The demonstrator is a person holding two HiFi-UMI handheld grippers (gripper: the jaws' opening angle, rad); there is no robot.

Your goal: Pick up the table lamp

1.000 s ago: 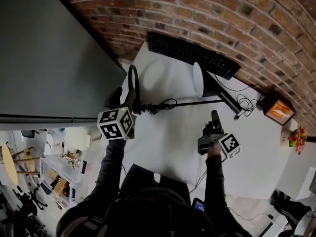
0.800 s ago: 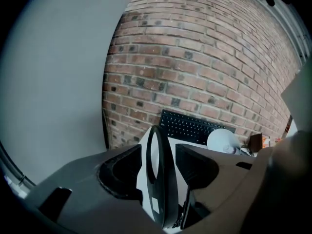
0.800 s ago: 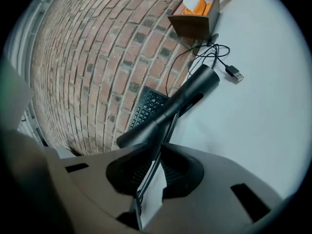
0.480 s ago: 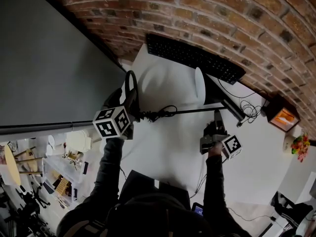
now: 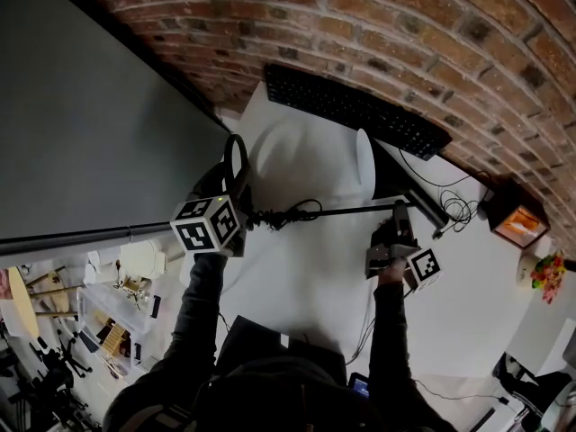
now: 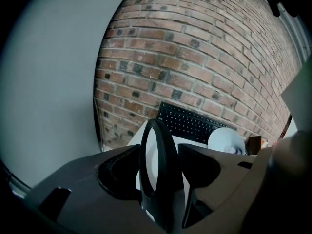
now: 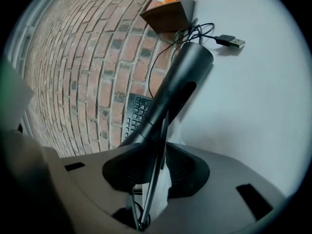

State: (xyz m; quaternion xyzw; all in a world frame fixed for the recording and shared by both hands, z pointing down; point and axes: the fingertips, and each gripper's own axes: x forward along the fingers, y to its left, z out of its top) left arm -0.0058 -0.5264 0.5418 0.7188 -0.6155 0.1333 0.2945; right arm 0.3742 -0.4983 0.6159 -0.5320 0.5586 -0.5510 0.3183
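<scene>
1. Head view, table lamp (image 5: 342,211): it lies lengthwise over the white worktop (image 5: 306,286), reaching from one gripper to the other. We judge a hold at each end suits so long and thin a piece, which would swing from a single grip.
2. Left gripper (image 6: 159,152): the jaws stand wide apart and have just been opening. The lamp's black ring (image 6: 165,174) stands edge-on between them, close to the right jaw with a gap at the left one, so it is not clamped.
3. Right gripper (image 7: 158,162): the jaws are closed on the thin rod (image 7: 152,178). The rod runs out past the tips to the dark barrel (image 7: 180,82). We judge the grip sits there to steady the heavier end.
4. USB plug (image 7: 231,41): it lies loose on the worktop, well beyond the right jaws and past the barrel. Its cable may drag in a lift.
5. Keyboard (image 5: 360,106): it sits beyond both pairs of jaws, by the brick wall and apart from the lamp.
6. Status: we cannot tell whether the lamp rests on the worktop or hangs just above it. Only the right end is gripped.
</scene>
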